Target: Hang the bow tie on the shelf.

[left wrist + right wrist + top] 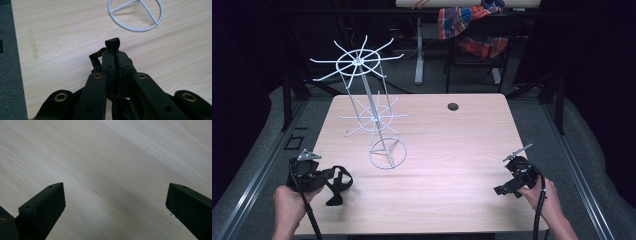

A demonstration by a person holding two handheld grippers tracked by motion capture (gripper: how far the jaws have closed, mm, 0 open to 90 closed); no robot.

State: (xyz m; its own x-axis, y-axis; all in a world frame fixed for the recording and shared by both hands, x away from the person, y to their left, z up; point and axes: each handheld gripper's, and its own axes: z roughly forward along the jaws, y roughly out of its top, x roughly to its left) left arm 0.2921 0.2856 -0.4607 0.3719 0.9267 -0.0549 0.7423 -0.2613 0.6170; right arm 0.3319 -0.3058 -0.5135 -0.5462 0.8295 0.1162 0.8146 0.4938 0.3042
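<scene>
My left gripper (330, 178) is at the table's near left corner, shut on a black strap item (341, 184) whose loops hang and rest on the wood. In the left gripper view the two jaws (115, 57) press together, and a folded black loop of the strap (112, 43) sticks out past their tips. A white wire display rack (373, 102) with two tiers of spoke arms stands on a ring base (387, 153) just beyond the strap. At the near right, my right gripper (506, 188) is held low over bare wood, its jaws (113, 197) wide apart with nothing between them.
The rack's ring base (136, 15) lies close ahead of the left jaws. A dark round grommet hole (453, 106) sits near the table's far edge. Grey floor and metal rails flank the table (452, 150). A chair with plaid cloth (472, 30) stands behind it.
</scene>
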